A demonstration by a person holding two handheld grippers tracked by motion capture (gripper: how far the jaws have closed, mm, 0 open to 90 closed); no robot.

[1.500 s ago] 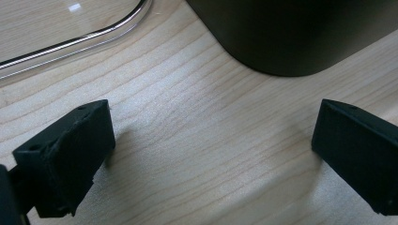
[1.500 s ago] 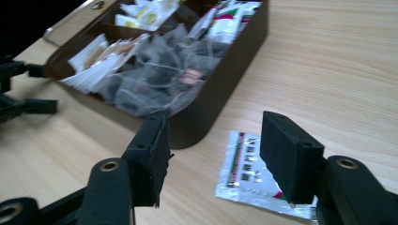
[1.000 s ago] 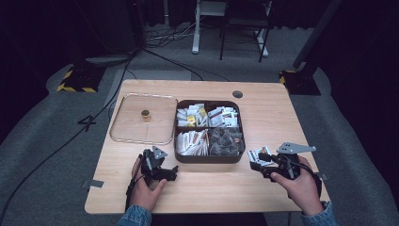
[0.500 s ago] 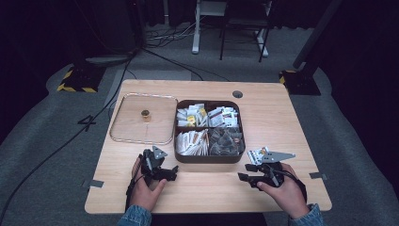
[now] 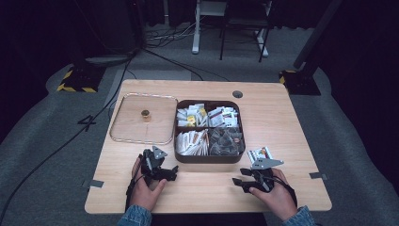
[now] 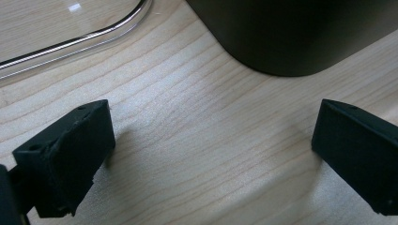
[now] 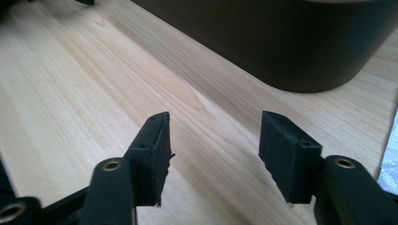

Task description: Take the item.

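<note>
1. The right gripper (image 5: 241, 182) rests low over the wooden table (image 5: 301, 127) near the front edge. Its jaws have just been opening and stand apart with nothing between them.
2. The left gripper (image 5: 173, 170) sits at the front left, jaws spread wide and empty over bare wood.
3. A small printed packet (image 5: 260, 154) lies flat on the table just behind the right gripper, beside the box's front right corner.
4. The dark, round-cornered box (image 5: 207, 157) stands mid-table, four compartments filled with sachets and tea bags.
5. The clear lid (image 5: 123, 127), with a small brown knob, lies left of the box.
</note>
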